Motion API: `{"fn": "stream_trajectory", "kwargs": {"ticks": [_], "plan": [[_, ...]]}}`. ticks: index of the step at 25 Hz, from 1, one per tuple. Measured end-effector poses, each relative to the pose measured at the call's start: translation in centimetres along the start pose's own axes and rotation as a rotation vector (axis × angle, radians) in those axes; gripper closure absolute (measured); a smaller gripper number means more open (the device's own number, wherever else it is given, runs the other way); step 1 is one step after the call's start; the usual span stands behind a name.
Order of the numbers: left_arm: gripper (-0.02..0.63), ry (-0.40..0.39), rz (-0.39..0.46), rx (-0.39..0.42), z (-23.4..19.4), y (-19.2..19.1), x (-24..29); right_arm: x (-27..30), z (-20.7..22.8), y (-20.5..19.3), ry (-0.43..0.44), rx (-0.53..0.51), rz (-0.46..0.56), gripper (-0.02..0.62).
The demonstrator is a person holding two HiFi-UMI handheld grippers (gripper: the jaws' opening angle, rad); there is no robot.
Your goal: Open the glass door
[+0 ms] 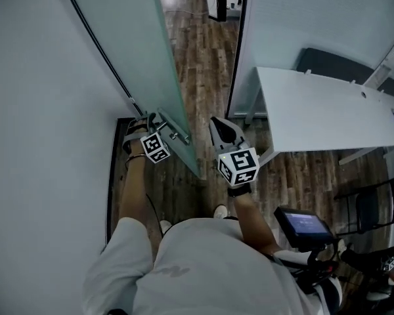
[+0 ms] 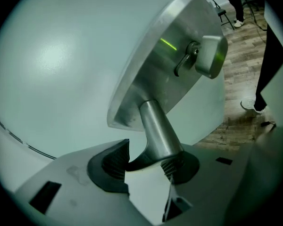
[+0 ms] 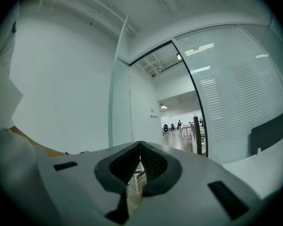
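Since the glass door [image 1: 138,44] already stands swung well off its frame, w/ wood floor [image 1: 197,44] showing through the gap past its free edge, the opening step looks mostly done, approx. the last part of the swing.

The door handle [image 1: 174,133] sits on the door's free edge, low in the panel as the head view shows it. In the left gripper view its metal stem [image 2: 158,131] comes off a steel plate [image 2: 165,69] on the glass, w/ a small turn knob [image 2: 210,55] just above it on the same plate.

The left gripper [image 1: 159,122] is at the door, jaws set wide round the stem. One pad presses the stem, and the other seems to meet its flared base, so it reads as a grip on the handle.

The right gripper [image 1: 217,121] hangs just off the door's free edge, not touching it. Its jaws are pressed together w/ nothing btw them, and it points at the doorway.

A white wall [image 1: 39,110] lies behind the door on its hinge side, and a white table [image 1: 328,110] stands well apart on the other side.

Next move, as a judgement: keep the grip, carry the handle round its arc toward the wall w/o twisting the stem, then let go once the door is full open. The person's body needs to stay clear of the door edge.
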State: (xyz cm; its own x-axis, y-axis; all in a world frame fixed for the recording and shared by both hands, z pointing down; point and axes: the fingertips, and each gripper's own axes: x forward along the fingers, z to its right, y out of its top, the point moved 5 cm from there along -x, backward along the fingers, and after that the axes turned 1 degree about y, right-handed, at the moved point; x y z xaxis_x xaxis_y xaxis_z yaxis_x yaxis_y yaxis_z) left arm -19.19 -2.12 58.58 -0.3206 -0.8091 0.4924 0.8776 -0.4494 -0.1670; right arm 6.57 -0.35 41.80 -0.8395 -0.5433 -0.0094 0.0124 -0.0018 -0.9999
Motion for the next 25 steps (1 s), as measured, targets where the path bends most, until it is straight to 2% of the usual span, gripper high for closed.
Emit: {"fn": "stream_trajectory", "kwargs": {"ticks": [5,9,12,16,18,25], "plan": [[0.443,0.013,0.097,-0.034,1.2,-4.3,-2.9,2.1,-6.3,-1.6,0.048,0.010,-0.041,0.592],[0.440,0.039,0.148,-0.045,0.5,-6.5,-4.5,3.2,-8.0,-1.2,0.042,0.007,-0.056,0.592],[0.434,0.035,0.163,-0.050,-0.1,-7.6,-5.7,3.7,-8.9,-0.6,0.041,0.015,-0.066,0.592],[0.416,0.039,0.176,-0.141,-0.2,-10.0,-7.1,4.8,-11.5,-0.4,0.068,0.011,-0.079,0.592],[0.413,0.033,0.169,-0.159,-0.2,-11.1,-7.9,5.3,-12.9,-0.2,0.089,0.003,-0.079,0.592],[0.402,-0.017,0.161,-0.129,-2.0,-14.3,-10.3,7.3,-16.3,2.6,0.158,-0.019,-0.078,0.592]]}}
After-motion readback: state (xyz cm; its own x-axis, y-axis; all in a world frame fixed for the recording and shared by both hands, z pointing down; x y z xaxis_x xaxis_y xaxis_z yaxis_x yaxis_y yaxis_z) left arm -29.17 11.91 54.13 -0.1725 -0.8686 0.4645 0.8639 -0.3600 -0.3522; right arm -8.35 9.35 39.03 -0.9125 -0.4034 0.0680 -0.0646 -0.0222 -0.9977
